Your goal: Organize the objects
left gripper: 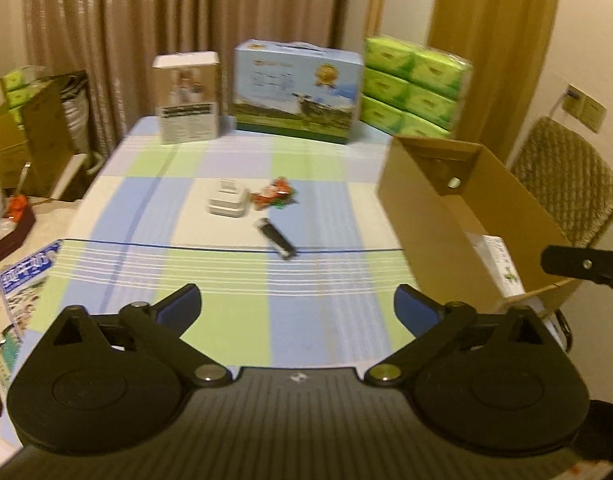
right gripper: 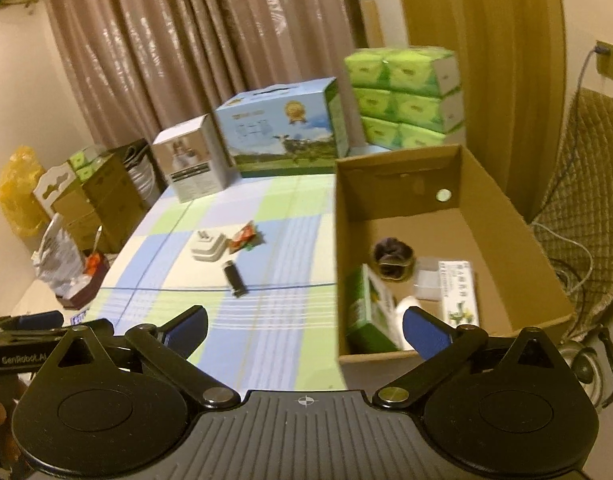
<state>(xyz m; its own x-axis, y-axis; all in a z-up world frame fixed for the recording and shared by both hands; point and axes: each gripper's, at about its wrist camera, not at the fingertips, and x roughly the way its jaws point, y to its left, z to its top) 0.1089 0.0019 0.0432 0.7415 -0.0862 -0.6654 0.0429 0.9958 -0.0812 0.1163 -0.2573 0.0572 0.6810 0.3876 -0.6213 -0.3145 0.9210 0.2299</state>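
On the checked tablecloth [left gripper: 242,264] lie a white charger [left gripper: 228,202], a red snack packet [left gripper: 275,194] and a black lighter-like stick [left gripper: 276,238], all grouped mid-table. The same charger [right gripper: 207,249], packet [right gripper: 245,237] and stick [right gripper: 235,279] show in the right wrist view. An open cardboard box [right gripper: 506,224] at the table's right holds a green carton [right gripper: 372,312], a white leaflet box [right gripper: 458,292] and a dark round thing [right gripper: 392,258]. My left gripper [left gripper: 298,312] hangs open over the near cloth, empty. My right gripper [right gripper: 306,328] is open and empty too, its right finger before the box's near corner.
At the table's far edge stand a white box [left gripper: 188,96], a blue milk carton case [left gripper: 296,90] and stacked green tissue packs [left gripper: 414,88]. A woven chair [left gripper: 566,184] is behind the cardboard box [left gripper: 438,220]. Cartons and bags crowd the floor at left [left gripper: 30,136].
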